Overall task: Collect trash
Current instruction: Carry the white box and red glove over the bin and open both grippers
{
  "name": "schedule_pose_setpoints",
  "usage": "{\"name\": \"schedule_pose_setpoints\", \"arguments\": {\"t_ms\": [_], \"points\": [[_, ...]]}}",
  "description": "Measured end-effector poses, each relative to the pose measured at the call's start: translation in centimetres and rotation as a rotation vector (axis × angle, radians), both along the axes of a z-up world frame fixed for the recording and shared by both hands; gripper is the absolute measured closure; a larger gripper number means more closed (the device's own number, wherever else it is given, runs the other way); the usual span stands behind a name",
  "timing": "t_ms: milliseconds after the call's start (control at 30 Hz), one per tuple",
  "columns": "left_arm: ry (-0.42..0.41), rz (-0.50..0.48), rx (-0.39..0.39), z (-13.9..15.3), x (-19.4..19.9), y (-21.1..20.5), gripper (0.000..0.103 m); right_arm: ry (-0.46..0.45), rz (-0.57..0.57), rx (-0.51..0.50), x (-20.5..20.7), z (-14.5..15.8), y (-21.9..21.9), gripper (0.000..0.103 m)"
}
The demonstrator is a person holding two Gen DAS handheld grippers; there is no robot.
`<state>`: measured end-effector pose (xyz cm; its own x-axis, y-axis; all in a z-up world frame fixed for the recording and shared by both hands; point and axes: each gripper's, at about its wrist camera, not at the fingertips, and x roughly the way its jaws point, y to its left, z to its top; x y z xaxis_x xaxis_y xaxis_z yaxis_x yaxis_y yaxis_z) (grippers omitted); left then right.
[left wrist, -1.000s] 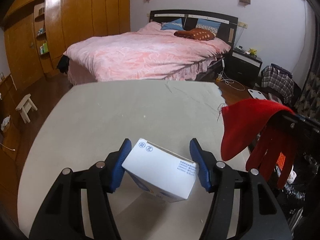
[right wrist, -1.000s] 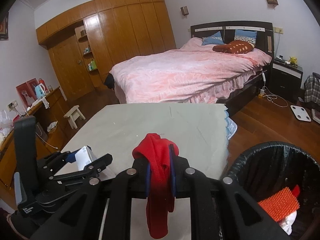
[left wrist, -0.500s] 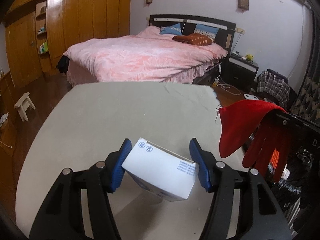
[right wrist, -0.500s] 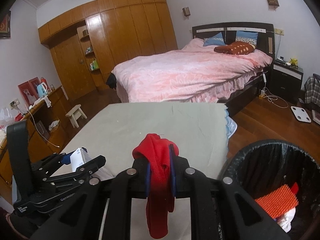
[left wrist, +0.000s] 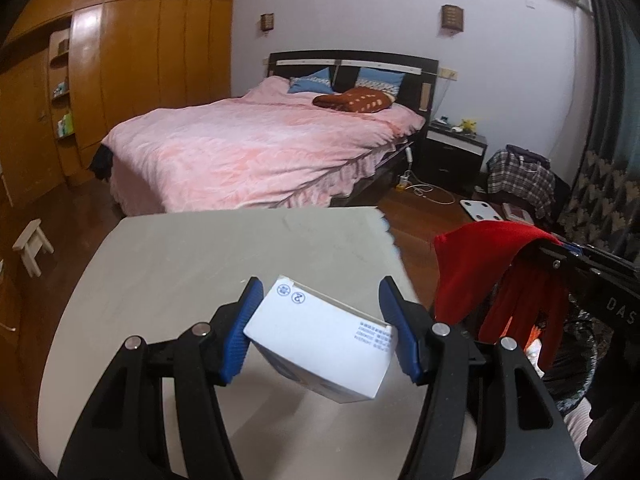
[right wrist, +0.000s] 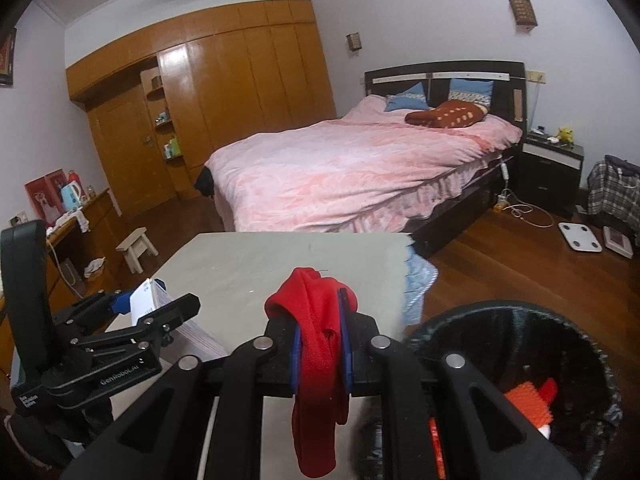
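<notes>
A white carton (left wrist: 324, 340) with blue print hangs tilted above the grey table (left wrist: 200, 256), and my left gripper (left wrist: 320, 332) is shut on it, its blue pads pressing both sides. In the right wrist view the same carton (right wrist: 150, 304) shows at the left in that gripper (right wrist: 140, 312). My right gripper (right wrist: 322, 352) is shut on a red cloth (right wrist: 320, 360) that dangles below the jaws, just left of a black-lined trash bin (right wrist: 516, 380). In the left wrist view the red cloth (left wrist: 488, 264) hangs at the right, past the table's edge.
The bin holds an orange bristly item (right wrist: 528, 400) and some white trash. A pink bed (right wrist: 360, 172) stands beyond the table. A small stool (right wrist: 136, 248), a desk at the left, a white scale (right wrist: 580, 236) and plaid bags lie around on the wooden floor.
Both grippers have risen and drifted right, each keeping its load. The table now sits lower and further left in both views. The bin looms closer at the right.
</notes>
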<state>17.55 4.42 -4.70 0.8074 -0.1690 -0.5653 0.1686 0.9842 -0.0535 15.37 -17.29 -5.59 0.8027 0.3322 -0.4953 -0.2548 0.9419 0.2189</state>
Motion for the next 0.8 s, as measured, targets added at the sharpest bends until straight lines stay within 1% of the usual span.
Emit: {"name": "schedule_pose_setpoints", "arguments": {"t_ms": [300, 467, 800], "points": [[-0.035, -0.104, -0.024, 1.7, 1.1, -5.4, 0.045, -0.011, -0.098, -0.011, -1.0, 1.2, -5.3, 0.088], [-0.059, -0.184, -0.037, 2.5, 1.5, -9.6, 0.045, -0.011, -0.162, -0.02, -1.6, 1.2, -8.6, 0.088], [-0.072, -0.314, -0.061, 2.4, 1.9, -16.9, 0.045, -0.001, -0.279, -0.038, -3.1, 0.7, -14.5, 0.088]]}}
